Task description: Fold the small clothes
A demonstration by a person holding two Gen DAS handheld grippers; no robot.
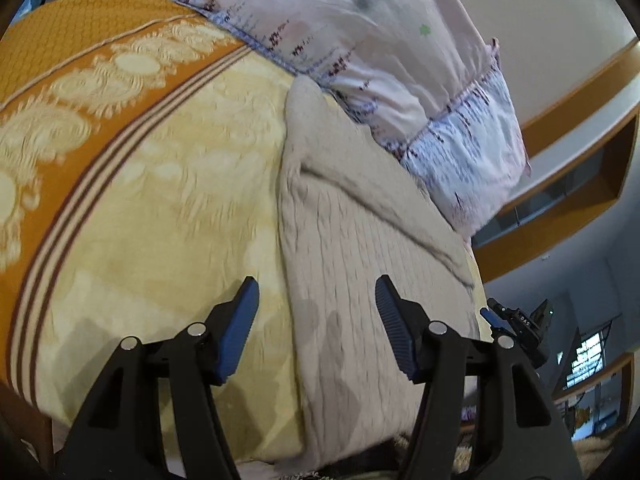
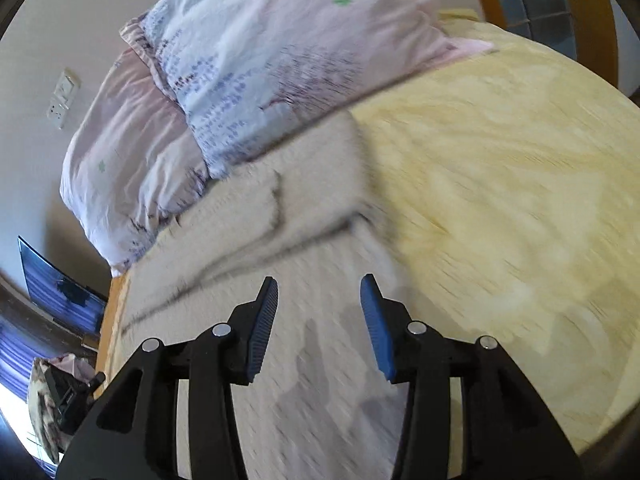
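Observation:
A beige knit garment (image 1: 352, 240) lies spread on the yellow bedspread (image 1: 168, 216), with creases across it. My left gripper (image 1: 316, 292) is open and empty above the garment's left edge. In the right wrist view the same garment (image 2: 280, 240) lies under my right gripper (image 2: 318, 292), which is open and empty above its near part. The right wrist view is motion-blurred. My right gripper also shows in the left wrist view (image 1: 516, 324) at the far right.
A pink and lilac floral quilt (image 1: 360, 40) is piled behind the garment, also in the right wrist view (image 2: 240, 64). An orange patterned band (image 1: 80, 80) crosses the bedspread at left. A wooden headboard (image 1: 580, 160) and a wall stand beyond.

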